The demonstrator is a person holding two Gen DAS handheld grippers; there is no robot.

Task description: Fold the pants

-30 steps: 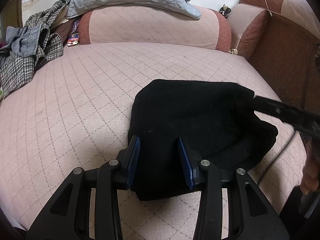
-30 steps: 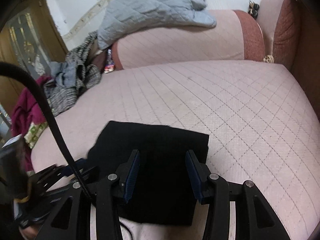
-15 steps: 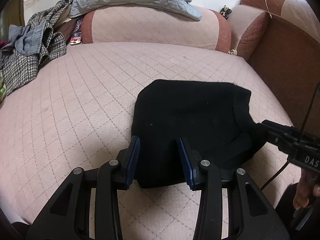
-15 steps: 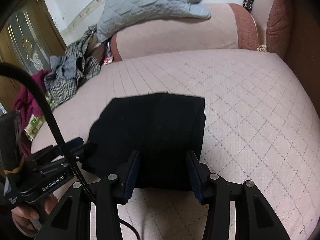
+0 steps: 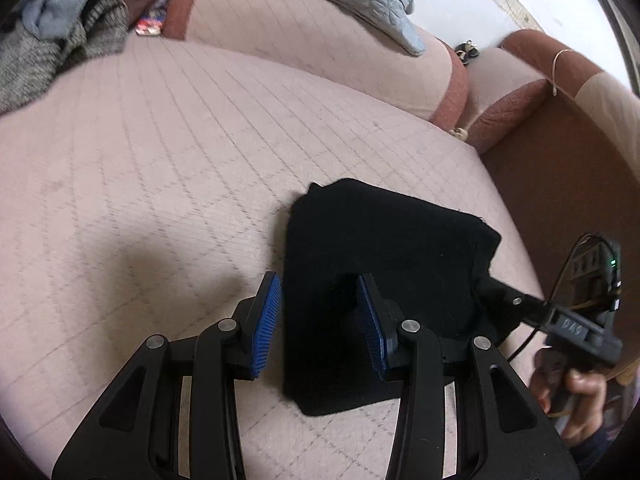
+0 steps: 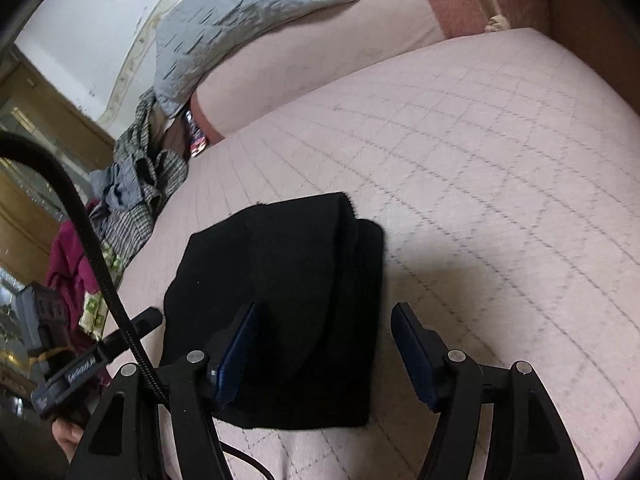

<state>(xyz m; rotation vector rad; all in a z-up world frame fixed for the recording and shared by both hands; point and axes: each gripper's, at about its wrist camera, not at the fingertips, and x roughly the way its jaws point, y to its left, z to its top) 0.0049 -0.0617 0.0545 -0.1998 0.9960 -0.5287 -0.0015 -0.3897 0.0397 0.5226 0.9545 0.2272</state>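
The black pants [image 5: 384, 264] lie folded into a thick square bundle on the pink quilted cushion [image 5: 168, 168]. My left gripper [image 5: 320, 320] hangs over the bundle's left edge. Its blue pads [image 5: 266, 320] stand apart, the left one beside the cloth and not pressing it. My right gripper [image 6: 324, 348] is over the near part of the pants [image 6: 288, 280] with its jaws opening. The cloth lies between them, and the right pad is clear of the bundle's edge. In the left wrist view the right gripper's fingertips [image 5: 496, 292] touch the bundle's right side.
A grey quilted blanket [image 6: 240, 28] drapes over the pink backrest [image 5: 320, 40]. Checked and grey clothes [image 6: 136, 188] are piled at the cushion's left end. A brown armrest [image 5: 560, 168] closes the right side. A hand [image 5: 576, 400] holds the right gripper's handle.
The right gripper's jaws have widened and it has sunk toward the pants. Both views have rolled. The left gripper has shifted left, so the bundle's left edge now lies between its pads.
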